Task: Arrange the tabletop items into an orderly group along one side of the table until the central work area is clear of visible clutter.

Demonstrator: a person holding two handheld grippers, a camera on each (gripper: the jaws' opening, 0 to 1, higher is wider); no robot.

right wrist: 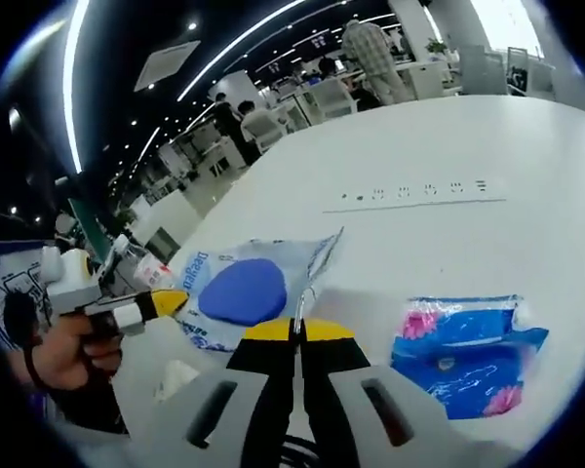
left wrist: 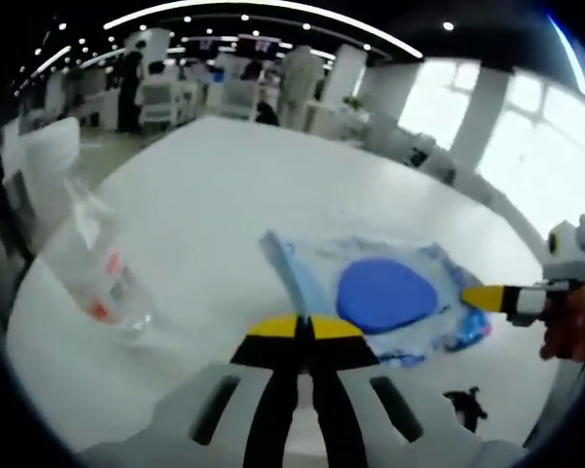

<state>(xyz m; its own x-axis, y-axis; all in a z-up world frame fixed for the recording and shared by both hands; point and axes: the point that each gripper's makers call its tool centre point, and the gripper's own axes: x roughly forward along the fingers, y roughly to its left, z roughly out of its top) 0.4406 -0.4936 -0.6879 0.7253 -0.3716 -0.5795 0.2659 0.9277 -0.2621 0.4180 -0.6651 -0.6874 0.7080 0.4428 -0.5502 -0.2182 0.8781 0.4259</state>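
Note:
A clear plastic package (left wrist: 385, 292) with a round blue pad inside lies on the white table (left wrist: 234, 185). My left gripper (left wrist: 305, 327) is shut, its yellow tips pinching the package's near edge. My right gripper (left wrist: 487, 297) comes in from the right and grips the opposite edge. In the right gripper view the same package (right wrist: 244, 291) lies ahead, its thin edge running into my shut right gripper (right wrist: 294, 330). There the left gripper (right wrist: 166, 303) holds the package's far corner. A clear plastic bottle (left wrist: 97, 268) lies on its side to the left.
A blue tissue pack (right wrist: 463, 356) with pink flowers lies right of my right gripper. A row of small marks (right wrist: 419, 192) crosses the table farther off. A hand (right wrist: 68, 356) holds the left gripper. Desks, chairs and people fill the room behind.

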